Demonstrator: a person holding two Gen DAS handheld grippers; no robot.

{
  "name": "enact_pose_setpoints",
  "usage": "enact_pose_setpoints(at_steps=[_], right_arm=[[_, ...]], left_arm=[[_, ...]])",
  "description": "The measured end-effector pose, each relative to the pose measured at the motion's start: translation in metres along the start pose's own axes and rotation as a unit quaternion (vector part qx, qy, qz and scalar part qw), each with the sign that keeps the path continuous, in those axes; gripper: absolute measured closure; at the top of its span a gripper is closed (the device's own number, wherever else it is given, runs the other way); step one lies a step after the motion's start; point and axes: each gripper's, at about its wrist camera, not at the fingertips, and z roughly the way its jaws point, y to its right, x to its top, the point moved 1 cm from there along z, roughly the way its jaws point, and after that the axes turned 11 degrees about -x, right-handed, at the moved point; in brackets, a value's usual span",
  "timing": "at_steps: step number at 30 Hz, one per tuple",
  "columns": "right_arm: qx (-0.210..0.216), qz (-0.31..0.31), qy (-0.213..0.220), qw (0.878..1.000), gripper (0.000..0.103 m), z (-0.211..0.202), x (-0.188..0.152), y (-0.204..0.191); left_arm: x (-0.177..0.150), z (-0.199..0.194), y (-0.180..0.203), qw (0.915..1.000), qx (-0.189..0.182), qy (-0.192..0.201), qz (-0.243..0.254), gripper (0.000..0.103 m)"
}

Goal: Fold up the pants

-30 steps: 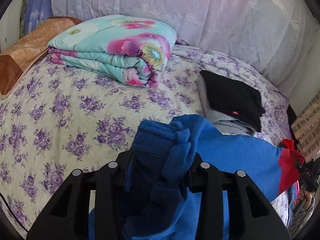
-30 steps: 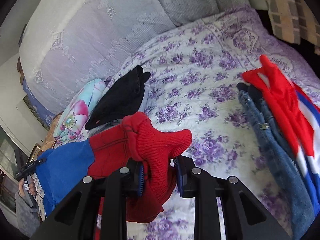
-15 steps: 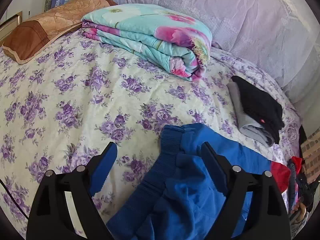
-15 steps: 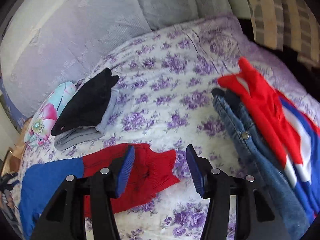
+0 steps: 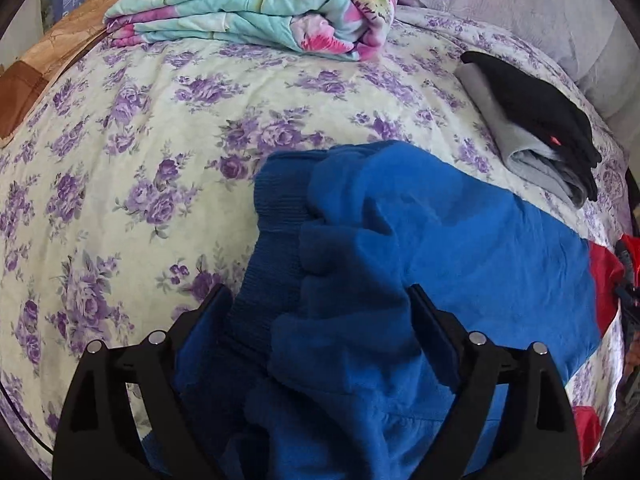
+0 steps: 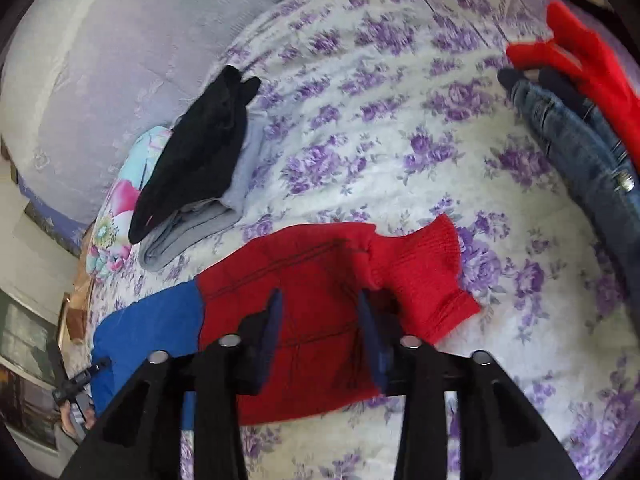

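— Where are the pants right now?

— The soft blue-and-red fleece pants (image 5: 472,248) lie stretched across the purple-flowered bedspread (image 5: 160,128). The blue ribbed waistband end is bunched up in front of the left gripper (image 5: 320,304), and the red ribbed cuff end (image 6: 420,276) lies flat in front of the right gripper (image 6: 320,320).

— Is either gripper holding them?

— Not that I can see. The left gripper has its 2 fingers spread wide, with the bunched blue fabric mounded between them, and neither pad presses it. The right gripper is parted too, its 2 blue-padded fingers (image 6: 268,328) hovering over the red section with a gap on both sides.

— What else is on the bed?

— A folded turquoise quilt with pink flowers (image 5: 256,4) near the headboard end, beside a tan-brown pillow (image 5: 48,64). A folded stack of 1 black garment on 1 grey one (image 5: 532,128) sits just beyond the pants. Farther off, well apart from the cuff, blue denim jeans (image 6: 580,156) lie under a red garment (image 6: 588,56).
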Motion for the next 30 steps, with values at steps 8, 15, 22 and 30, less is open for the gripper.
enact_pose_setpoints(at_steps=[8,15,22,30], right_arm=[[-0.028,0.010,-0.004,1.000,0.038,0.010,-0.011,0.013],[0.006,-0.003,0.023,1.000,0.035,-0.073,-0.074,0.025],[0.032,0.035,-0.018,0.999,0.035,-0.140,-0.193,0.060],[0.139,0.057,-0.084,0.985,0.033,-0.130,-0.256,0.047]], left_arm=[[0.000,-0.013,-0.020,0.9984,-0.005,0.027,-0.050,0.008],[-0.033,-0.085,-0.020,0.9966,-0.028,0.076,-0.019,0.008],[-0.094,-0.114,-0.041,0.9926,-0.061,0.087,-0.057,0.008],[-0.152,-0.128,-0.042,0.9873,-0.096,0.093,-0.086,0.007]])
